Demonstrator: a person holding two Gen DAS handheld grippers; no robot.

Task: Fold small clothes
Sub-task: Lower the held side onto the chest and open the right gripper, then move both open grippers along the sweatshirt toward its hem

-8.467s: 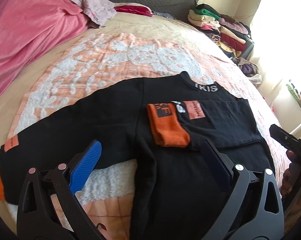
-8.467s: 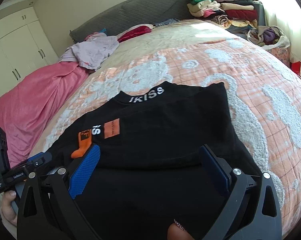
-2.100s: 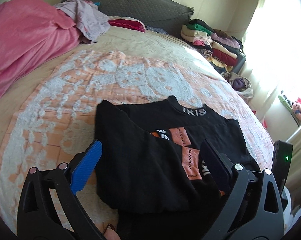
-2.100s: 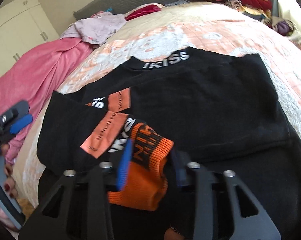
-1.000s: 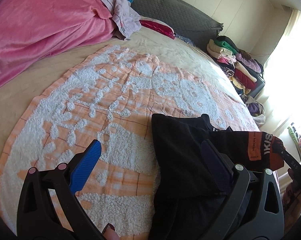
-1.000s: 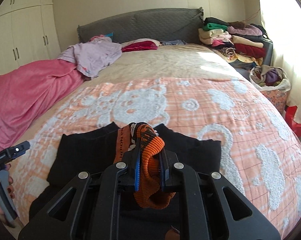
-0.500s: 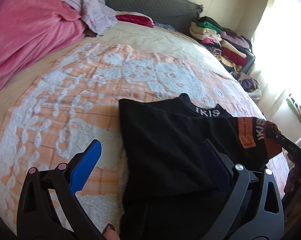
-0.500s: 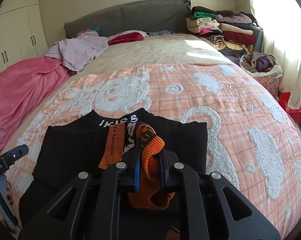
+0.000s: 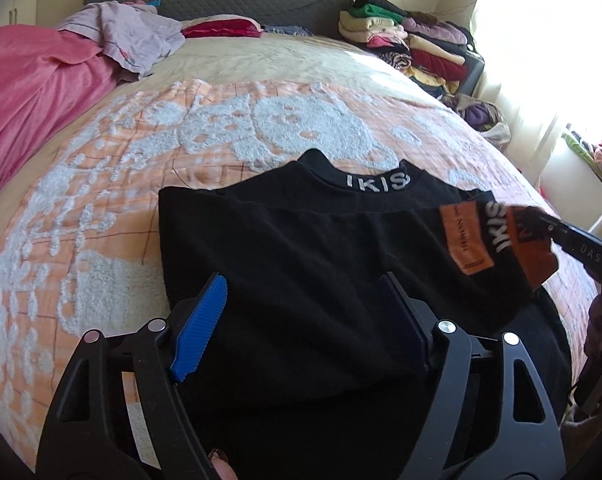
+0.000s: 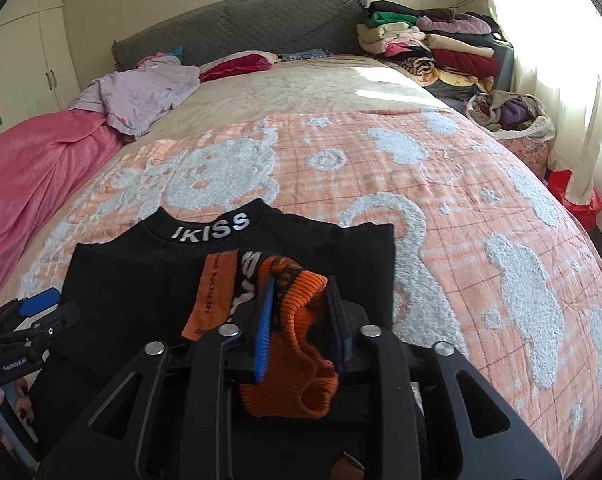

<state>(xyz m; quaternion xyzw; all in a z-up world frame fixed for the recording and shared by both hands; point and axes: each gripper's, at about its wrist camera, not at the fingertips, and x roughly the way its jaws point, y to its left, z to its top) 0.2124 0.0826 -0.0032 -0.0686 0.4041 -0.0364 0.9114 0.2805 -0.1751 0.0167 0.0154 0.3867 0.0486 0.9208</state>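
Observation:
A black sweatshirt [image 9: 301,240] with a white-lettered collar [image 9: 377,182] lies folded on the orange-and-white blanket [image 9: 141,160]. My left gripper [image 9: 303,280] hovers over its near left part. The jaws are closing, with no cloth pinched between them. My right gripper [image 10: 301,282] holds the sleeve's orange ribbed cuff [image 10: 297,344] just above the sweatshirt's body [image 10: 141,280]. Its jaws are opening, but the cuff still fills the gap and touches both pads. In the left wrist view the cuff [image 9: 535,252] hangs at the right gripper's tip [image 9: 581,244] on the right.
A pink blanket [image 9: 29,92] and a lilac garment [image 9: 133,36] lie along the bed's left side. A stack of folded clothes [image 9: 413,40] stands at the back right. A bag of clothes [image 10: 513,116] sits beside the bed. Wardrobe doors [image 10: 21,60] are on the far left.
The left gripper has swung over the sweatshirt and its jaws have narrowed. The right gripper has sunk with the cuff toward the sweatshirt's body and its jaws have widened slightly.

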